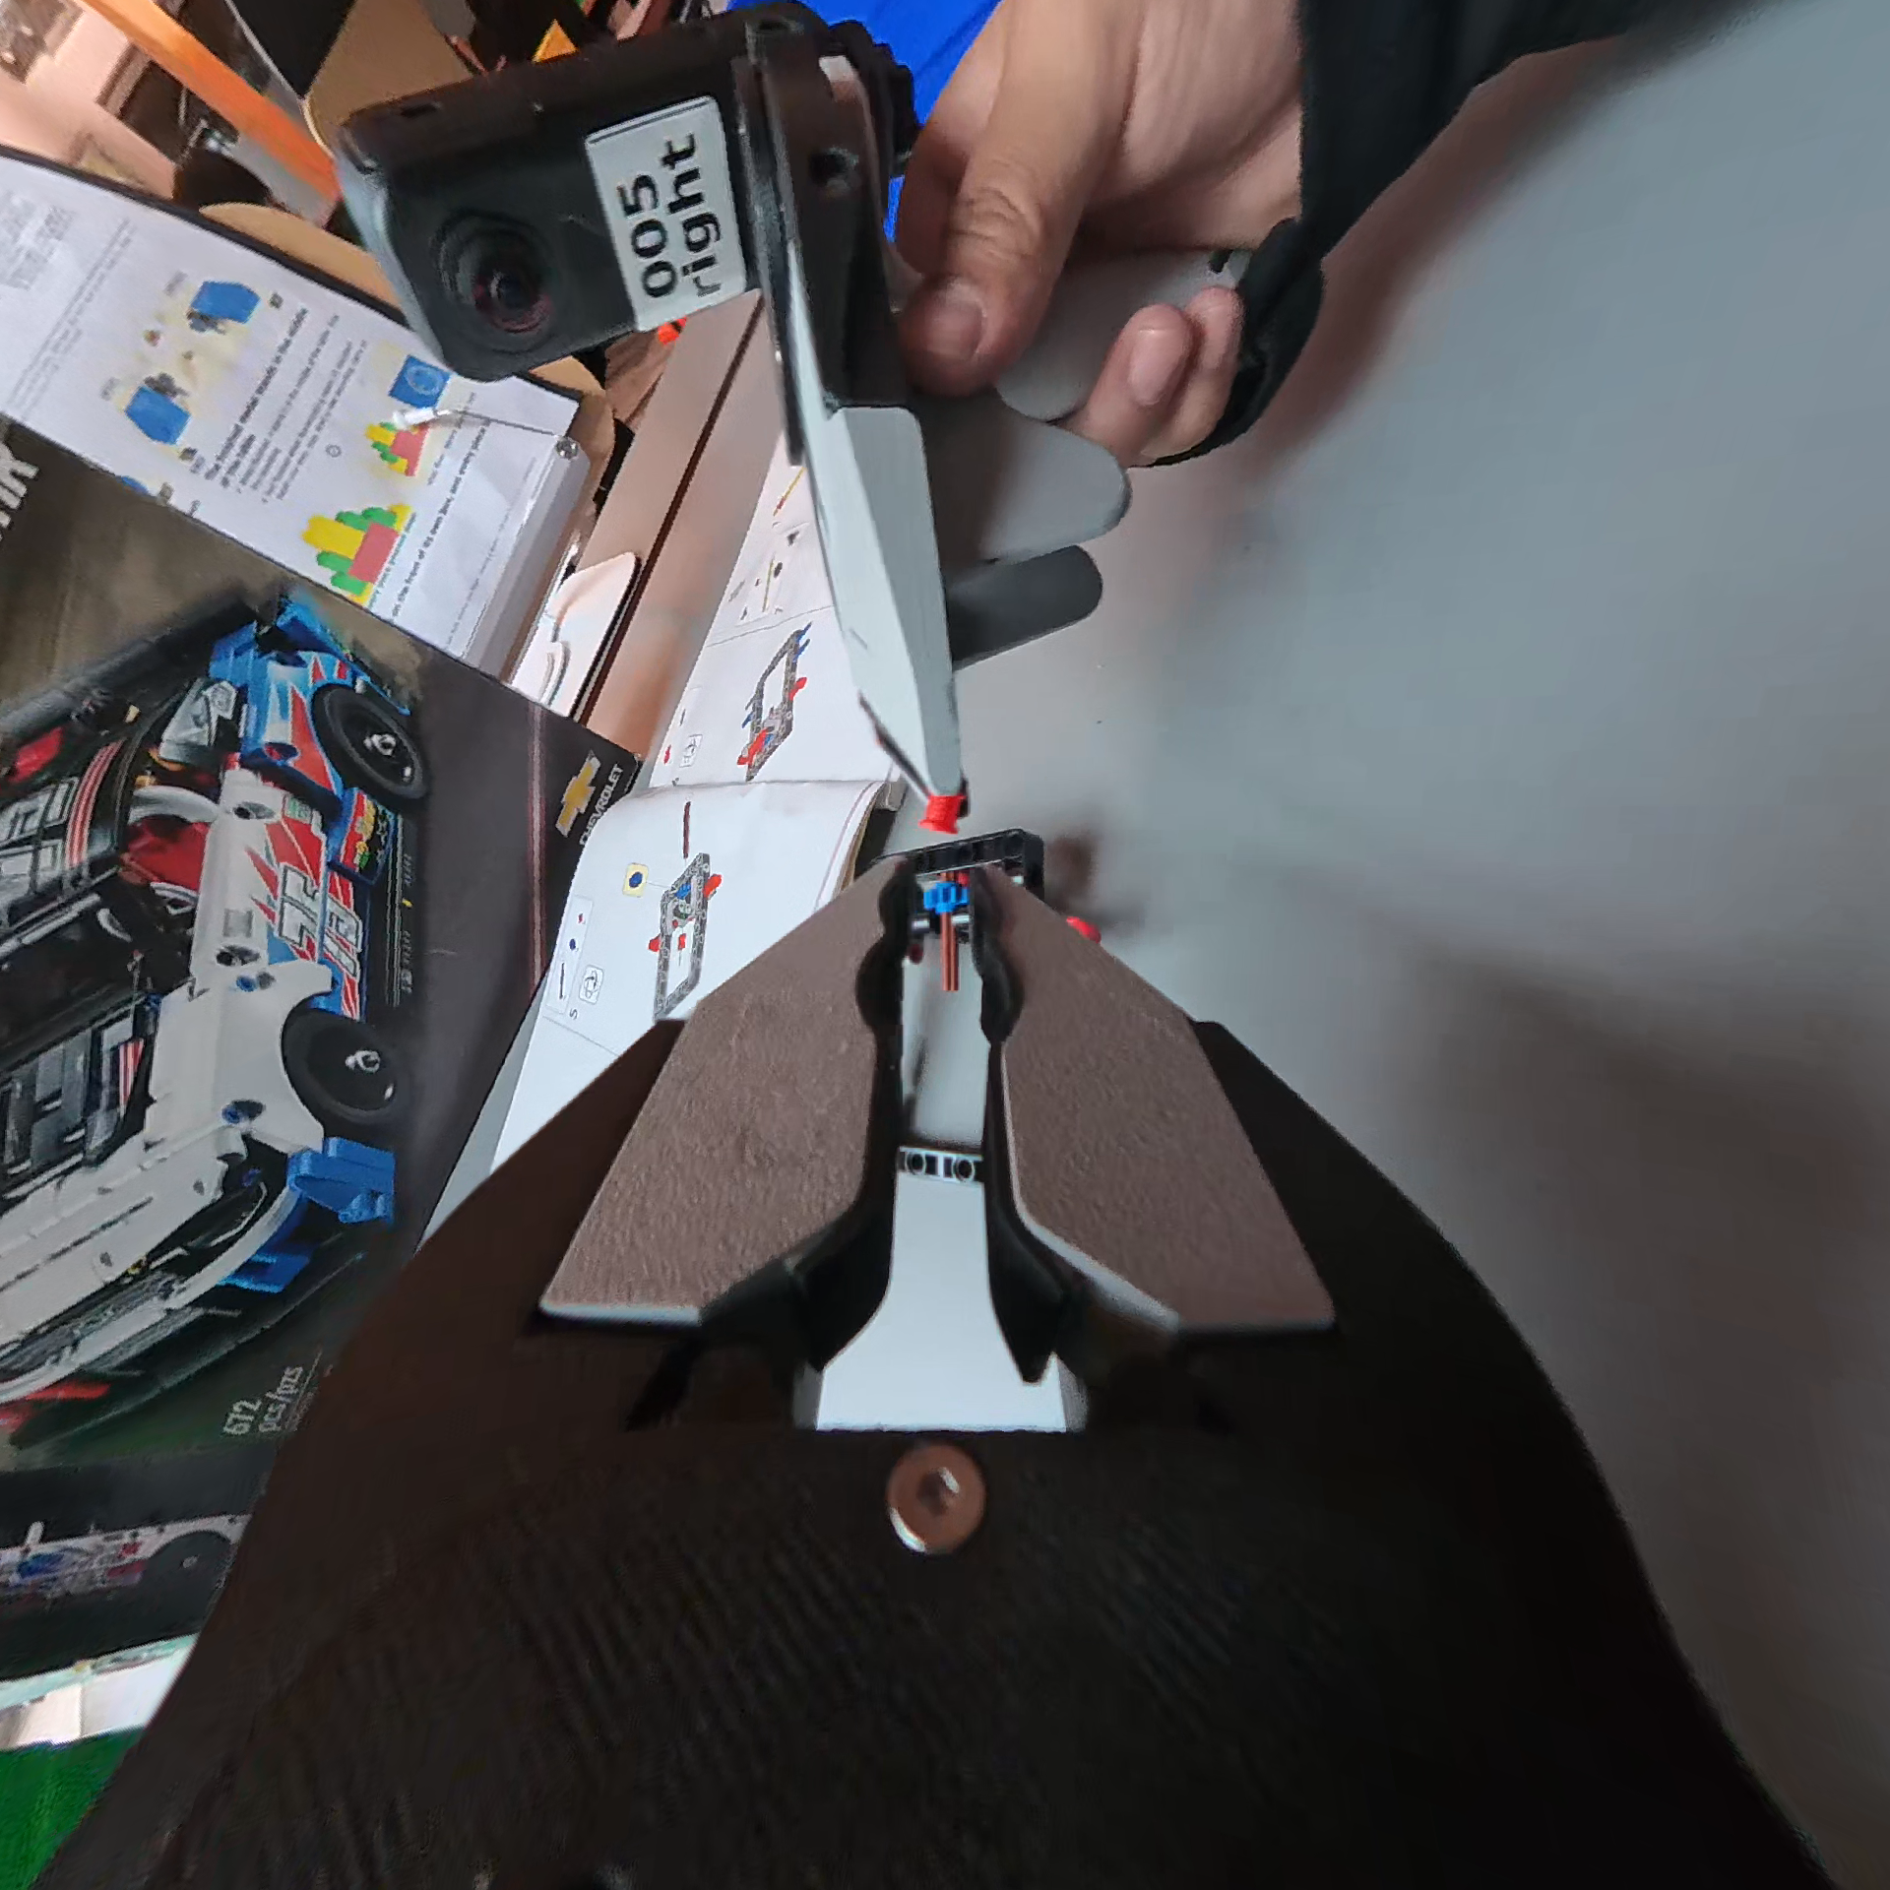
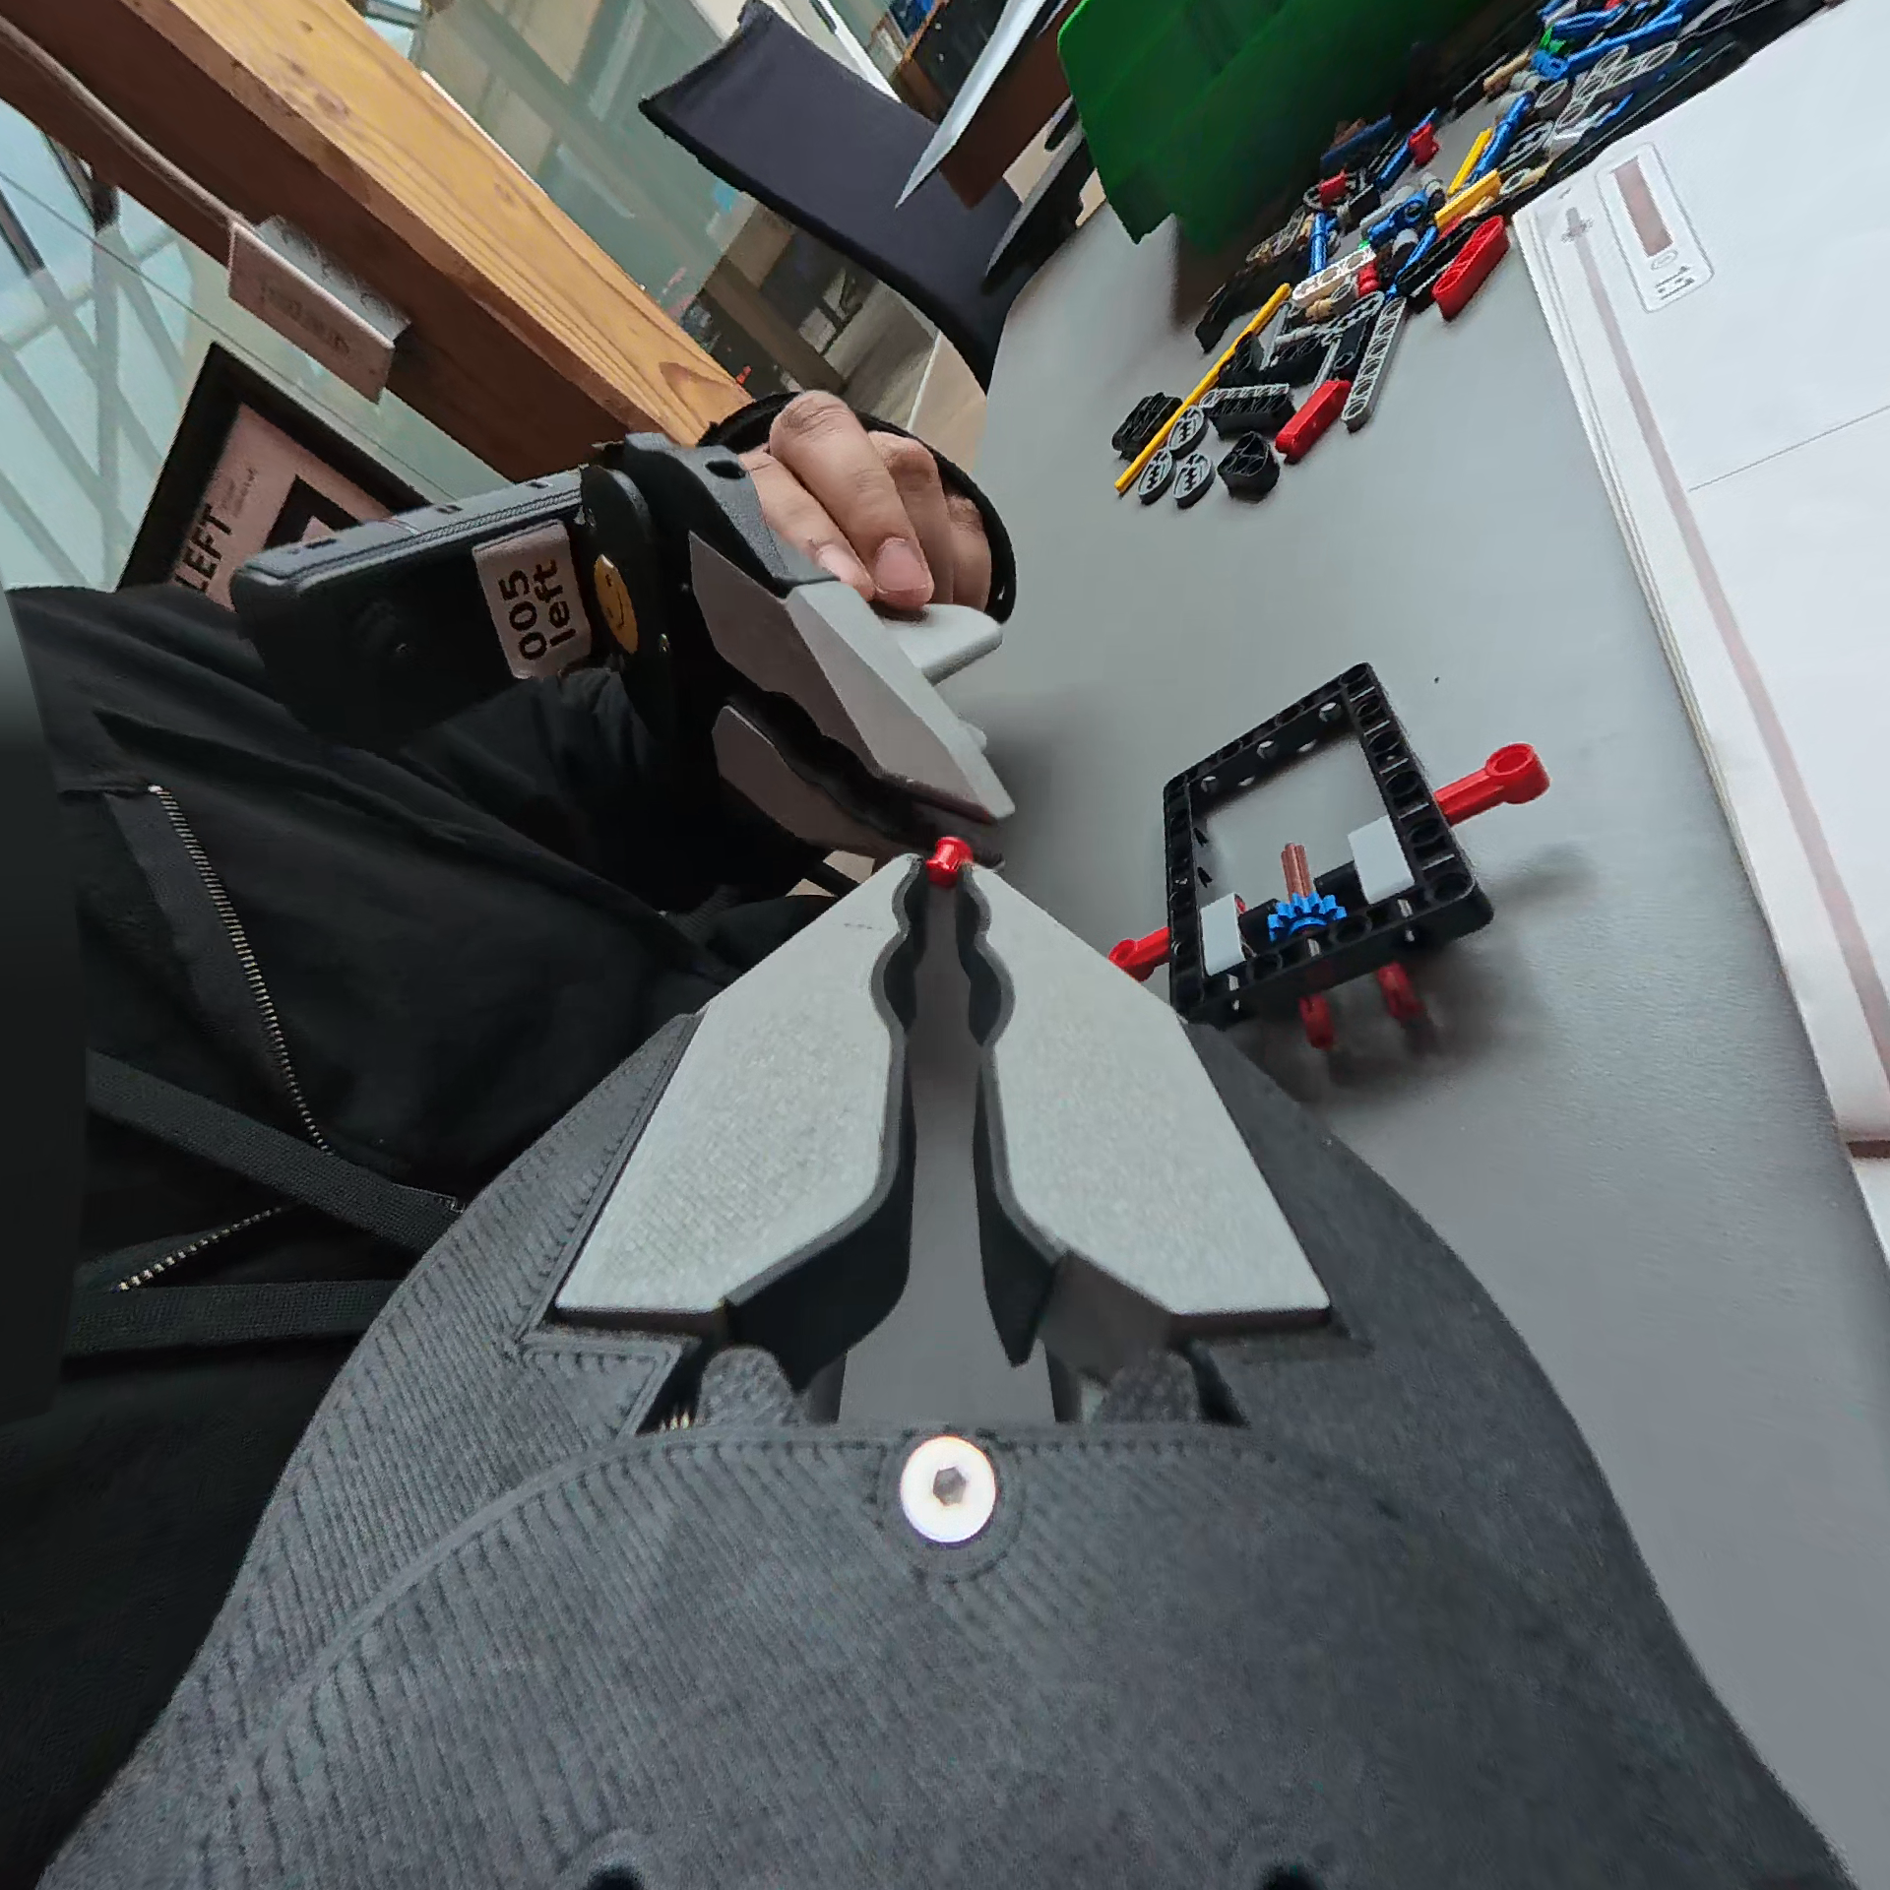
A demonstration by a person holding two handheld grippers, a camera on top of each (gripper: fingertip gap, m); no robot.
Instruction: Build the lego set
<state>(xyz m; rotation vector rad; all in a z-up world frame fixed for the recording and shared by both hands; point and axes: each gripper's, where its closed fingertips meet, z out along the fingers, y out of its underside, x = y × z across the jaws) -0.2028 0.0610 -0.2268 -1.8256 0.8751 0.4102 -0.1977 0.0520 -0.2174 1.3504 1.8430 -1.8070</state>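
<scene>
A black rectangular Lego frame (image 2: 1319, 849) lies flat on the grey table (image 2: 1534, 1227). It carries a blue gear (image 2: 1297, 913), a brown axle, two grey blocks and red pins sticking out of its sides. My right gripper (image 2: 946, 874) is shut on a small red pin (image 2: 946, 859), held in the air left of the frame. In the left wrist view it (image 1: 941, 793) holds the pin (image 1: 941, 810) just above the frame (image 1: 977, 849). My left gripper (image 1: 946, 880) is empty, jaws slightly apart, its tips (image 2: 987, 828) close to the pin.
A pile of loose Lego parts (image 2: 1360, 276) lies at the far side, next to a green object (image 2: 1227, 102). An open instruction booklet (image 1: 716, 890) and the set's box with a car picture (image 1: 205, 920) lie left of the frame. A person's black jacket (image 2: 307, 972) is close by. My left and right fingertips are right by each other. Left tips and right tips are each some 35 centimeters from the green object (image 2: 1227, 102).
</scene>
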